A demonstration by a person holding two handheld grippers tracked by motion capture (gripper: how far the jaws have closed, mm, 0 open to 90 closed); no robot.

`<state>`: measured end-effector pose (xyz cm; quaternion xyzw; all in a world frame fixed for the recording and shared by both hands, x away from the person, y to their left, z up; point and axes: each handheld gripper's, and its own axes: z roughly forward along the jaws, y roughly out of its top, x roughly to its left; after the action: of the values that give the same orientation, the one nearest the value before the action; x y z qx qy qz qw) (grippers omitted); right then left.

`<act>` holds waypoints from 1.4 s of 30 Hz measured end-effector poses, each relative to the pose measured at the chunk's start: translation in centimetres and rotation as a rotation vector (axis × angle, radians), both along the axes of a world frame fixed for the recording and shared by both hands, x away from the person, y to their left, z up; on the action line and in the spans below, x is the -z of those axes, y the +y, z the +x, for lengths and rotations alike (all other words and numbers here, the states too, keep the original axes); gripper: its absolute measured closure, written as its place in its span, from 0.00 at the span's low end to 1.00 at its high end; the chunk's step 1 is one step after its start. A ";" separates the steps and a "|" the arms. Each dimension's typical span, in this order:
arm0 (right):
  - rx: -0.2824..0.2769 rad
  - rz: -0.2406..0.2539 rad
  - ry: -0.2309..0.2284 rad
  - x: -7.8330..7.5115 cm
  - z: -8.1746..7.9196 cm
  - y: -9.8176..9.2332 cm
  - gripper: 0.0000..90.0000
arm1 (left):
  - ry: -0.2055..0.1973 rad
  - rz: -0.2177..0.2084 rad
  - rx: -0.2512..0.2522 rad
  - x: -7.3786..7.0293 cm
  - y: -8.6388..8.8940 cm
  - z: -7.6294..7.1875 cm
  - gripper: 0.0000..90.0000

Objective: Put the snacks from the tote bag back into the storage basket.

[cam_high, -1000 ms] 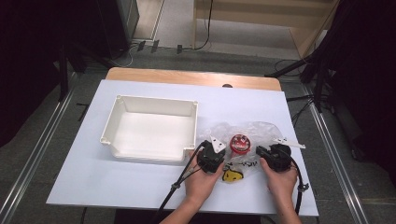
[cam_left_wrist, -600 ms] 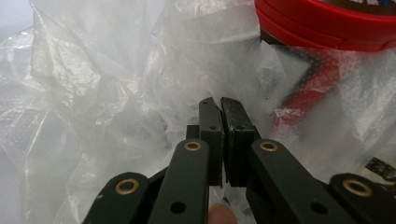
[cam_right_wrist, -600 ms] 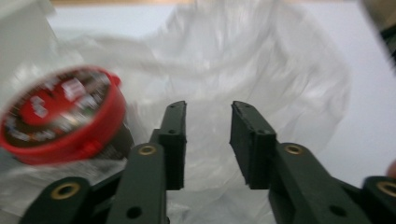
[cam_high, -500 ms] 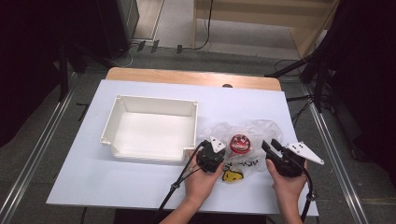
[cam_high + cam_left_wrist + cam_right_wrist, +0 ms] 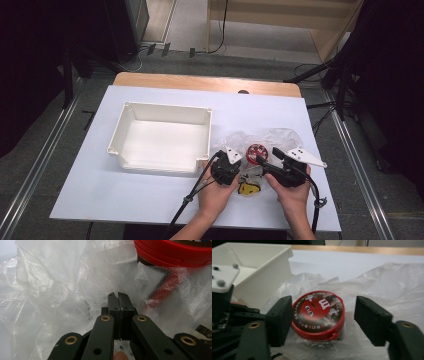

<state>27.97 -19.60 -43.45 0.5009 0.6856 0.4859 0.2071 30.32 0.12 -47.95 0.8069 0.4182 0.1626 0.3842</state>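
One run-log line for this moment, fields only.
left tongs: shut on clear crinkled plastic bag | right tongs: open, just opening, astride round red candy tin | white plastic tray: untouched

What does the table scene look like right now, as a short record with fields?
left gripper: shut on the clear plastic bag
right gripper: jaws have just been opening, pads apart on either side of the red round tin, which sits on the bag
white bin: left of the bag
yellow item: between the hands
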 end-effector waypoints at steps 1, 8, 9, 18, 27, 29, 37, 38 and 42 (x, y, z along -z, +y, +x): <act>0.003 -0.009 0.014 0.2 0.2 0.3 0.30 | -0.001 0.001 0.002 0.0 0.0 0.0 1.00; 0.009 -0.043 0.064 1.3 1.2 1.6 0.23 | 0.002 -0.001 0.004 0.0 0.0 0.0 1.00; 0.009 -0.046 0.069 1.5 1.4 1.7 0.23 | 0.002 -0.001 0.004 0.0 0.0 0.0 1.00; 0.024 -0.039 0.109 2.6 2.3 2.4 0.21 | 0.002 -0.004 0.004 0.0 0.1 0.0 1.00; 0.009 -0.023 0.145 3.1 2.6 2.4 0.21 | 0.003 -0.005 0.003 0.0 0.1 0.0 1.00; 0.009 -0.018 0.148 3.1 2.7 2.4 0.21 | 0.002 -0.002 0.007 0.0 0.1 0.0 1.00; 0.051 -0.029 0.148 3.0 3.3 1.8 0.19 | 0.008 0.002 0.011 0.0 0.0 0.0 1.00; 0.059 -0.031 0.145 3.1 3.4 1.6 0.19 | 0.008 0.002 0.011 0.0 0.0 0.0 1.00; 0.067 -0.021 0.149 3.1 3.6 1.1 0.21 | 0.008 0.003 0.012 0.0 0.0 0.0 1.00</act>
<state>31.54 -18.52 -46.56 0.5562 0.6870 0.4329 0.1769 30.31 0.09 -47.99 0.8106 0.4145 0.1577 0.3826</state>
